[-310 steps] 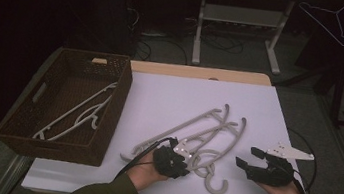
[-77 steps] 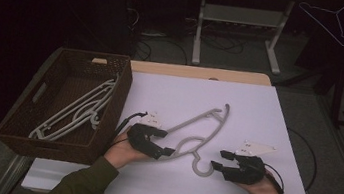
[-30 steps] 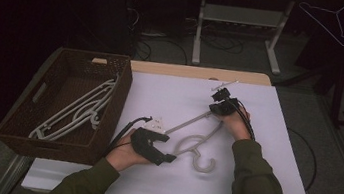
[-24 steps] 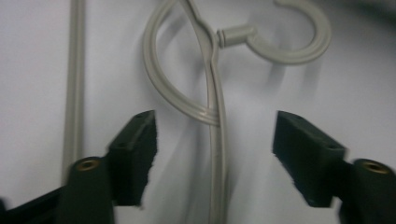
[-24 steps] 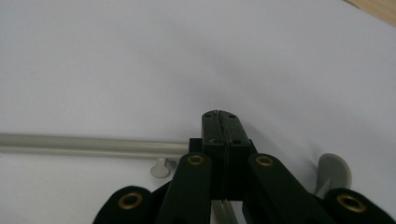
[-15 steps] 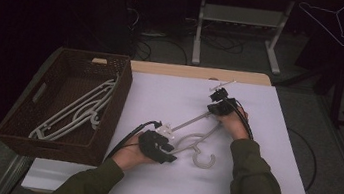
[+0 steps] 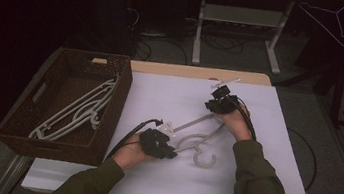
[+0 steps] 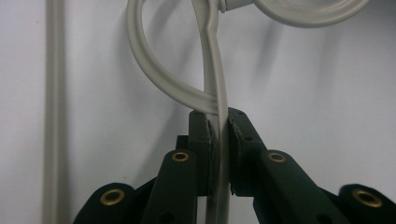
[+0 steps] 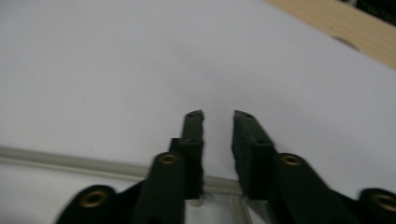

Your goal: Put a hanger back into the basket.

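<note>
Left gripper (image 8: 218, 123) moved in, now pinched on pale grey plastic hanger (image 7: 194, 141) shoulder; right gripper (image 9: 218, 115) spread over far bar (image 9: 70, 164). Likely basket-bound.

Right gripper (image 9: 218, 114) fingers parted over the white sheet (image 9: 116, 70) — hanger bar (image 9: 70, 163) passing beneath them.

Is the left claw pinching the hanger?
Yes, the left claw has its two jaws closed tight on the pale hanger, with its thin arm squeezed between them.
</note>
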A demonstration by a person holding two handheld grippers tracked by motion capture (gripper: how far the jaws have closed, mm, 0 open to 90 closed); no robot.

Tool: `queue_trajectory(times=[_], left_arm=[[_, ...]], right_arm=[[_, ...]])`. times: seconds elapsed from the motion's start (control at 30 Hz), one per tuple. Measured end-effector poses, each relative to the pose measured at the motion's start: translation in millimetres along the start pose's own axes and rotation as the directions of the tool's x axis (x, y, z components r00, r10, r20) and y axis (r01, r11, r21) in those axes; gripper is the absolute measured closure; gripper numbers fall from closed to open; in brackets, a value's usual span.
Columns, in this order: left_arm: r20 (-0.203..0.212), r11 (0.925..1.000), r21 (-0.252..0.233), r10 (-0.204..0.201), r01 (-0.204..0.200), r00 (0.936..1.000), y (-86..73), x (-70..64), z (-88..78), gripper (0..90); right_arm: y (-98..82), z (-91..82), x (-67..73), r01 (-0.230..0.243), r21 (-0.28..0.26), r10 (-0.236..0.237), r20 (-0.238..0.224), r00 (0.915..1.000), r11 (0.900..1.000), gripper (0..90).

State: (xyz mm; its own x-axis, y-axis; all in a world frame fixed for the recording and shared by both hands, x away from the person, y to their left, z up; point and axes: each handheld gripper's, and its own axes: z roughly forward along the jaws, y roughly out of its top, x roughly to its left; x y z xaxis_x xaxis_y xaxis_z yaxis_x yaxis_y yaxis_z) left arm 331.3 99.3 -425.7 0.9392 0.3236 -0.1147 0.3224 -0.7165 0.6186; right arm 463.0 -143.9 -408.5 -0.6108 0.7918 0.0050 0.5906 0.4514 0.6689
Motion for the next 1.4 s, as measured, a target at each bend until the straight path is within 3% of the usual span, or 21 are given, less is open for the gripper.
queue_trajectory(times=[0.03, 0.13, 0.3, 0.5, 0.67, 0.77, 0.9, 0.97, 1.2, 1.4], left_arm=[[0.001, 0.9999, -0.007, -0.015, 0.015, 0.9999, 0.9, -1.1, -1.8, 81.5], [-0.008, 0.9998, -0.018, -0.009, 0.008, 0.9999, 3.1, -0.3, -6.3, 81.7], [-0.004, 0.9984, -0.055, -0.014, 0.013, 0.9999, 7.3, -0.7, -14.0, 81.8], [0.002, 0.9975, -0.065, -0.028, 0.028, 0.9996, 13.1, -2.3, -26.3, 81.8], [0.002, 0.9961, -0.079, -0.039, 0.039, 0.9992, 22.2, -0.7, -39.5, 81.8], [0.001, 0.9949, -0.085, -0.054, 0.054, 0.9985, 29.3, 0.1, -49.4, 81.8], [-0.009, 0.9941, -0.091, -0.060, 0.059, 0.9982, 40.3, 1.3, -66.5, 81.8], [-0.019, 0.9930, -0.101, -0.064, 0.062, 0.9978, 45.4, 2.0, -75.8, 81.8], [-0.039, 0.9899, -0.121, -0.080, 0.075, 0.9960, 57.6, 6.1, -108.4, 81.8], [-0.056, 0.9878, -0.131, -0.092, 0.084, 0.9942, 61.2, 13.2, -138.6, 81.9]], right_arm=[[0.6, -6.3, -1.5, -0.001, -0.016, 0.001, -0.014, 0.9999, 1.000, 68.2], [-1.1, -26.2, -2.1, -0.028, -0.055, 0.025, -0.045, 0.9986, 0.998, 53.5], [-6.7, -51.3, 0.9, -0.034, -0.114, 0.029, -0.045, 0.9986, 0.993, 34.4], [-19.9, -87.8, 8.3, -0.023, -0.181, 0.015, -0.048, 0.9987, 0.983, 23.1], [-40.3, -121.7, 10.8, -0.050, -0.273, 0.033, -0.065, 0.9973, 0.961, 19.0], [-54.0, -134.3, 11.4, -0.044, -0.292, 0.027, -0.062, 0.9977, 0.955, 17.3], [-77.9, -143.6, 12.9, -0.046, -0.323, 0.032, -0.048, 0.9983, 0.945, 14.8], [-89.0, -144.3, 14.1, -0.047, -0.330, 0.028, -0.064, 0.9976, 0.943, 13.3], [-119.3, -143.5, 24.3, -0.028, -0.316, 0.007, -0.069, 0.9976, 0.948, 10.7], [-134.1, -143.0, 34.1, -0.030, -0.310, 0.006, -0.077, 0.9970, 0.950, 9.9]])
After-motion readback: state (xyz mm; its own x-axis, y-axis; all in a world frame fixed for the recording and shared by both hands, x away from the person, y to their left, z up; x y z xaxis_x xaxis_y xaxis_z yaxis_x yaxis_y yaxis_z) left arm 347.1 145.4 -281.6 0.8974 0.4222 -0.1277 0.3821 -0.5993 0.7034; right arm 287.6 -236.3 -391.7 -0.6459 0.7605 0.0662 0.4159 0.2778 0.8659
